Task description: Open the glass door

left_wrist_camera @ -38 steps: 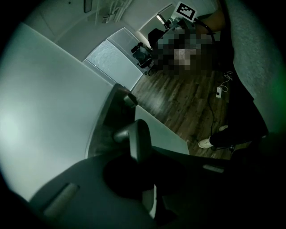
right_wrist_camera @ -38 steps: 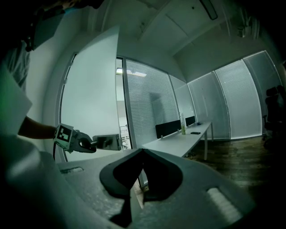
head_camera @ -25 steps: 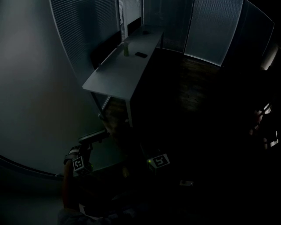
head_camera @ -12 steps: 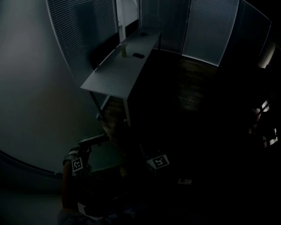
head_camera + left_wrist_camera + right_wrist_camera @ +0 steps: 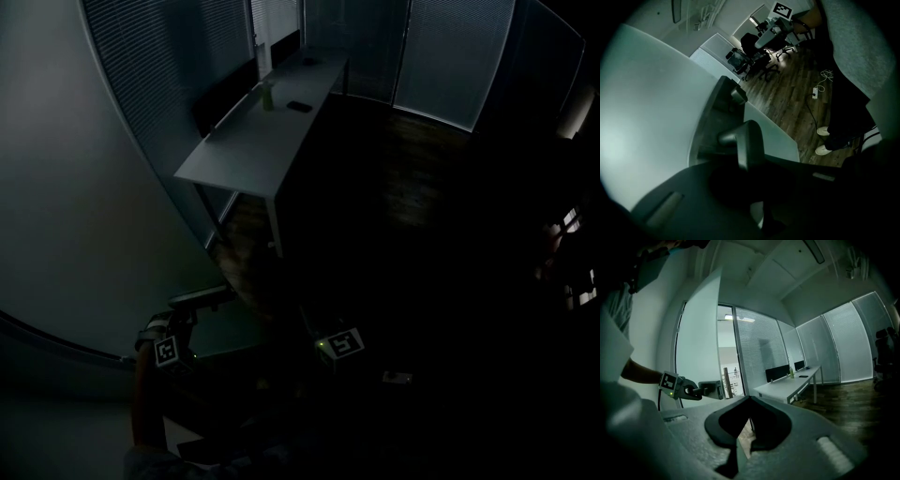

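You see the glass door (image 5: 644, 112) frosted and matt, not clear. Its door handle (image 5: 746, 143) looks like smooth metal with a soft, satin shine. The floor (image 5: 787, 101) is dark wood planks, a little glossy. The bench (image 5: 246, 150) top is pale, smooth and matt. The body of your right gripper (image 5: 749, 398) is grainy matt plastic.
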{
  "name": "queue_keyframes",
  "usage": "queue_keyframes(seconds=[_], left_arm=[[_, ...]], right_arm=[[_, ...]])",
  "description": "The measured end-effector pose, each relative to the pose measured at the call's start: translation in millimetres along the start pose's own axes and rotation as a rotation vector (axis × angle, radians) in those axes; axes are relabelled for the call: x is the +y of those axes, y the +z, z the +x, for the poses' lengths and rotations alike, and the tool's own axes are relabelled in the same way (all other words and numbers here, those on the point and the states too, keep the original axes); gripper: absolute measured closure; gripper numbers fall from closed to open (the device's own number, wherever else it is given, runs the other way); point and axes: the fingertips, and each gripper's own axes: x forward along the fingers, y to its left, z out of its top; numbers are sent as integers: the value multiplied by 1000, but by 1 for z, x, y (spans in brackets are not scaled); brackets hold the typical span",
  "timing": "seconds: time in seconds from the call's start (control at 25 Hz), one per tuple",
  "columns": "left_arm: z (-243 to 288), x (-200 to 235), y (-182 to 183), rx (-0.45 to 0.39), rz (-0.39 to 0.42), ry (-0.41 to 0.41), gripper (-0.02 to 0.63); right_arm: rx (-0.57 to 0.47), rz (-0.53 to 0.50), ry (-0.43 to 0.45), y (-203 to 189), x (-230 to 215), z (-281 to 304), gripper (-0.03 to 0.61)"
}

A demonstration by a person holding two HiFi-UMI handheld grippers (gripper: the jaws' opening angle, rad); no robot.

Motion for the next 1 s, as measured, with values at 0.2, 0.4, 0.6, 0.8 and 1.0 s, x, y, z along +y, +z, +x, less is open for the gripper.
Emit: queue_keyframes(seconds=[0.2, 0.4, 0.6, 0.8, 1.0], left_arm=[[-10, -6, 4, -6, 13, 0, 612], [-12, -12, 4, -16, 28, 8, 612], [-20, -20, 9, -33, 42, 15, 612], [-34, -35, 12, -44, 47, 9, 612], [-41, -44, 11, -53, 56, -8, 611]], right_arm=[[-3, 13, -10, 2, 3, -8, 577], [11, 16, -14, -6, 15, -12, 577], [19, 5, -14, -13, 31, -25, 577], [8, 5, -32, -12, 40, -43, 577], [2, 18, -59, -15, 46, -53, 577]])
